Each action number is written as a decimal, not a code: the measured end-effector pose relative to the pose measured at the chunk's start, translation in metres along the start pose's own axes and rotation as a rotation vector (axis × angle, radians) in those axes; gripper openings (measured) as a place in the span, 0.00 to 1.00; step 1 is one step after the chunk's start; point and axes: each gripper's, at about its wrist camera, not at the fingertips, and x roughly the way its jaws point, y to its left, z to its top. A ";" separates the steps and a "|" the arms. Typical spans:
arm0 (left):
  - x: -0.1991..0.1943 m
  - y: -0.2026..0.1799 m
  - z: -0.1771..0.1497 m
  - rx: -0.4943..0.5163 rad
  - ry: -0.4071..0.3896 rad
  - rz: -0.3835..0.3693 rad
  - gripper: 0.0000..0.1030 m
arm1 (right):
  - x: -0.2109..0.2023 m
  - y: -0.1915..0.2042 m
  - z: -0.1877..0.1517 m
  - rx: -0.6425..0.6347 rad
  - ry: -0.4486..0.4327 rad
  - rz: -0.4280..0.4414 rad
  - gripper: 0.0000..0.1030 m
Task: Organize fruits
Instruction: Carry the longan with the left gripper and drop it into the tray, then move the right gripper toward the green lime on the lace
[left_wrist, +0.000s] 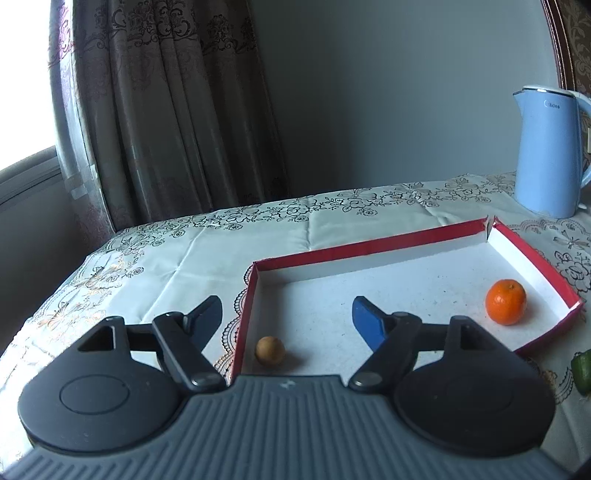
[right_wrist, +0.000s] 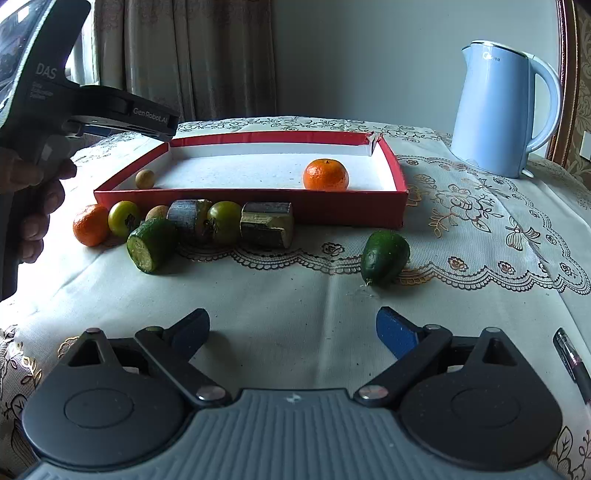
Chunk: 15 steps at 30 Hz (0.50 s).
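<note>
Red cardboard is framing the action — the shallow red tray (right_wrist: 251, 214) is sitting on the cloth-covered bench (right_wrist: 295, 302), already holding a tangerine (right_wrist: 325, 174) toward its right end and a small tan fruit (left_wrist: 270, 350) in its near-left corner. The left gripper (left_wrist: 288, 321) is hovering just above that tan fruit, jaws standing apart and gripping nothing; in the right wrist view its black body is hanging over the tray's left end.

The right gripper (right_wrist: 291, 332) is waiting low over bare cloth, jaws spread wide and empty. Ahead of it, in a row along the tray's front wall, are lying a second tangerine (right_wrist: 90, 225), two green round fruits (right_wrist: 123, 218), a cut cucumber piece (right_wrist: 149, 245) and two dark cane-like chunks (right_wrist: 266, 224), while another cucumber end (right_wrist: 385, 257) is resting apart to the right.

That lone cucumber end is looking like the easiest take — probably firm and light, though its waxy skin may be slippery, so the pads should be closing across its middle, not its taper. The tangerines are likely softer and will be wanting a gentle squeeze across the widest part.
</note>
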 end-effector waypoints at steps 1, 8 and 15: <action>-0.007 0.005 -0.004 -0.021 0.007 -0.010 0.76 | 0.000 0.000 0.000 0.001 0.000 0.001 0.95; -0.072 0.033 -0.050 -0.091 -0.019 -0.037 0.87 | 0.000 0.000 0.000 -0.002 0.000 -0.004 0.95; -0.087 0.040 -0.097 -0.122 0.019 -0.045 0.89 | -0.007 -0.001 -0.002 0.006 -0.041 -0.008 0.95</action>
